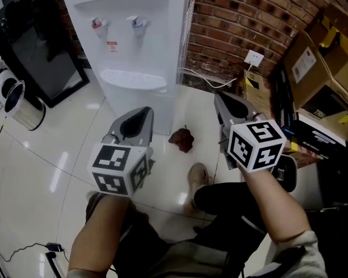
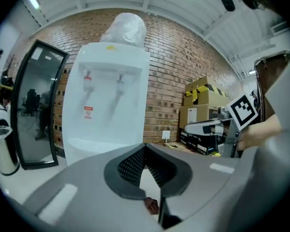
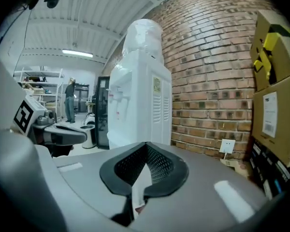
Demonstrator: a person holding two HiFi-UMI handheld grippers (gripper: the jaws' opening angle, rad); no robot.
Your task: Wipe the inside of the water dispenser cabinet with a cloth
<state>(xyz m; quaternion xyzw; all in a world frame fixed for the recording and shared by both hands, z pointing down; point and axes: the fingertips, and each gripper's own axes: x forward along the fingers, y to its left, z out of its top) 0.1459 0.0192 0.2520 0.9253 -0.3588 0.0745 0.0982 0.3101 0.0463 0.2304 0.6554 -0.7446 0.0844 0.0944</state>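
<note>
The cloth (image 1: 181, 139) is a small, dark reddish-brown crumpled lump lying on the glossy pale floor (image 1: 58, 155), just in front of the foot of the water dispenser (image 1: 133, 33) and a little to its right. In my head view it sits between my two grippers, touching neither. The dispenser is a tall, smooth white box with two small taps, a red-printed label under them and a shallow perforated drip tray. In the left gripper view its top carries a rounded shape covered in pale crinkled plastic (image 2: 125, 28); the right gripper view shows a louvred side panel.

My left gripper (image 1: 144, 111) is raised level, its grey moulded jaws closed tip to tip with nothing between the dark ribbed pads (image 2: 133, 166). My right gripper (image 1: 218, 96) is held up beside it, jaws likewise pressed together and empty.

Behind the dispenser runs a rough red brick wall (image 1: 238, 16) with a white socket (image 1: 254, 58) low down. Brown cardboard boxes (image 1: 313, 57) are stacked to the right, and a shiny metal bin (image 1: 23, 106) stands at the left by a dark glass panel (image 1: 29, 45)
</note>
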